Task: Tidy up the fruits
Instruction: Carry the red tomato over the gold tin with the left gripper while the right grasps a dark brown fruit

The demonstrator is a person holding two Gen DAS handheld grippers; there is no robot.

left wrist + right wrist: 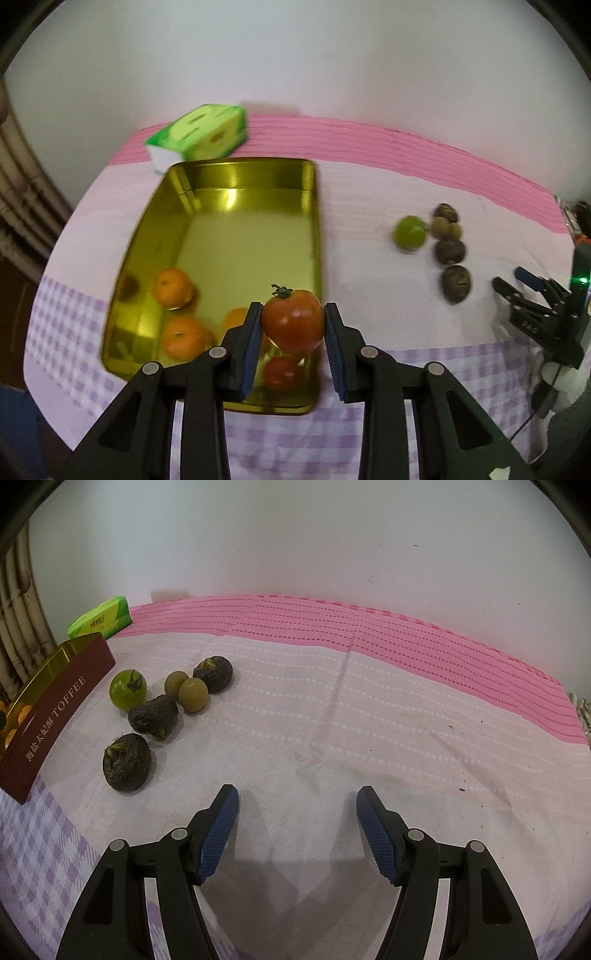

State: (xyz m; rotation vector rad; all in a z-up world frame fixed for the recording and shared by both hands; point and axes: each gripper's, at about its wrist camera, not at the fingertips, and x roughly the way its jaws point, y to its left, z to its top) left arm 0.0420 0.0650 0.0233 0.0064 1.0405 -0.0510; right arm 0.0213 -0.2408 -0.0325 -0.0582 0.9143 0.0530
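Note:
My left gripper is shut on a red tomato and holds it above the near right corner of a gold tin tray. The tray holds three oranges and another red tomato. On the cloth right of the tray lie a green tomato, two small tan fruits and three dark brown fruits. My right gripper is open and empty over bare cloth, right of those fruits; it also shows in the left wrist view.
A green tissue pack lies behind the tray by the white wall. The tray's dark red side reads TOFFEE. The table has a pink and purple cloth. Cables hang at the table's right edge.

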